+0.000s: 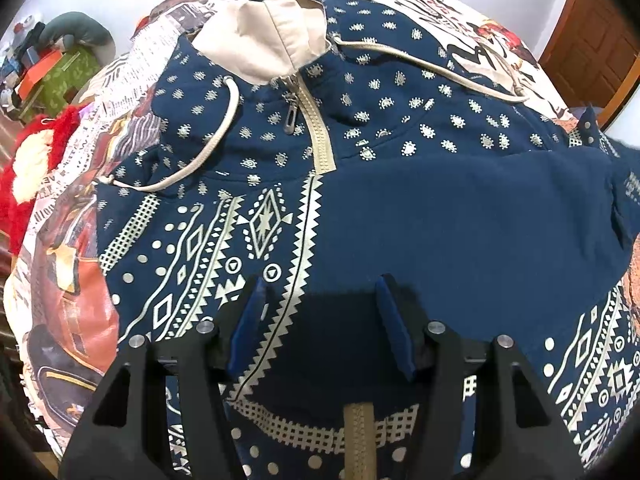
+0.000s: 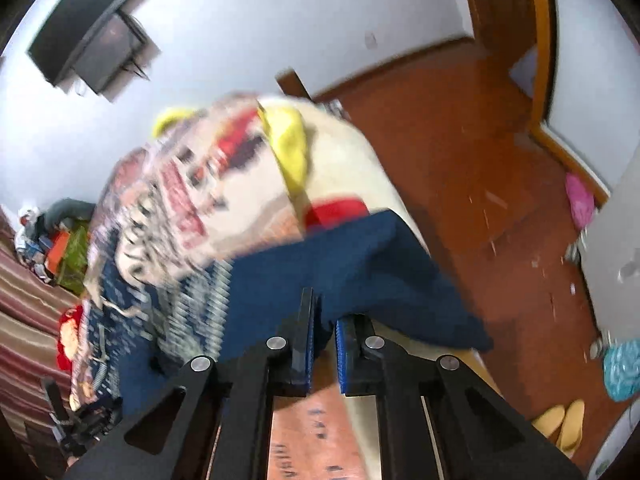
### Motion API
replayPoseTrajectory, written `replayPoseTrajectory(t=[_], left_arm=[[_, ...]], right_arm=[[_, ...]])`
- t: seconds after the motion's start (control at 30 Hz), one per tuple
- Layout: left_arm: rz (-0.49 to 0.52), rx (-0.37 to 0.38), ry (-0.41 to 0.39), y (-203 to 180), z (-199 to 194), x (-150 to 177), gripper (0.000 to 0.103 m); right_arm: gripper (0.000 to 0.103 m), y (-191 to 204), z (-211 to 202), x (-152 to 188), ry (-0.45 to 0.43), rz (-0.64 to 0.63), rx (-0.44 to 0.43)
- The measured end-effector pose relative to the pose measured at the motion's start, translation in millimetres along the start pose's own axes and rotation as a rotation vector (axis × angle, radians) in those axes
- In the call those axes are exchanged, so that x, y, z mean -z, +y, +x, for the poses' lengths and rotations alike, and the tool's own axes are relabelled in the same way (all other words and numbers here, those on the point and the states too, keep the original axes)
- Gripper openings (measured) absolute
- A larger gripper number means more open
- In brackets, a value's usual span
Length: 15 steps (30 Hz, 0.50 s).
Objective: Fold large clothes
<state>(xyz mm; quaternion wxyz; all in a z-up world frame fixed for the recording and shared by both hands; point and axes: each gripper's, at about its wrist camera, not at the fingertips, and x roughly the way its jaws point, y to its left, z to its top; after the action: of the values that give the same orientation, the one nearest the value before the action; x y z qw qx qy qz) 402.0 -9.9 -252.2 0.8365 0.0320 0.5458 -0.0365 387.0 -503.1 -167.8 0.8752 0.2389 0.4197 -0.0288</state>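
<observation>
Hoodie (image 1: 360, 184): navy zip-up with cream geometric print, lying front-up on a printed bedspread (image 1: 76, 272); cream-lined hood (image 1: 264, 40) at the far end, zipper (image 1: 316, 128) running down the middle toward the camera
Folded part: a plain navy panel (image 1: 460, 216) lies across the right half of the chest, covering the print and most of the zipper below the collar; whether it is a sleeve or a side flap is hard to tell
Drawstrings: one cream cord (image 1: 216, 128) loops over the left chest, the other trails off right near the bedspread edge
Left gripper (image 1: 320, 300): low over the lower chest, blue-padded fingers spread wide with nothing between them; its shadow darkens the cloth beneath, so contact with the fabric cannot be judged
Right gripper (image 2: 322, 320): fingers nearly pressed together, a fold of the navy cloth (image 2: 360, 264) seems caught between them at the tips; the pinch point itself is blurred
Right view: heavily motion-blurred; the hoodie's print reads only as streaks, and the bedspread pattern smears
Cut off: hoodie hem lies below the left view's edge, behind the gripper body
Surroundings: wooden floor (image 2: 460, 140), yellow slippers (image 2: 560, 424), wall-mounted dark screen (image 2: 88, 36), red plush item (image 1: 28, 172) at the bed's left edge, only partly in view
</observation>
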Motion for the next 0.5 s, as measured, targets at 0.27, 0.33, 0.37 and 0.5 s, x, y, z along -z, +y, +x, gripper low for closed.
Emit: replayPoseTrajectory(t=[0.27, 0.33, 0.37, 0.5], left_arm=[[-0.028, 0.013, -0.034, 20, -23, 6, 0.057], [-0.031, 0.012, -0.044, 24, -28, 8, 0.057], [-0.033, 0.014, -0.05, 26, -31, 10, 0.057], [-0.044, 0.018, -0.069, 36, -43, 15, 0.057]], right_arm=[[0.004, 96, -83, -27, -0.223, -0.239, -0.051], [0.004, 128, -98, -25, -0.262, -0.323, -0.059], [0.004, 140, -102, -24, -0.271, -0.357, -0.063], [0.004, 199, -102, -9, -0.257, -0.483, -0.119]])
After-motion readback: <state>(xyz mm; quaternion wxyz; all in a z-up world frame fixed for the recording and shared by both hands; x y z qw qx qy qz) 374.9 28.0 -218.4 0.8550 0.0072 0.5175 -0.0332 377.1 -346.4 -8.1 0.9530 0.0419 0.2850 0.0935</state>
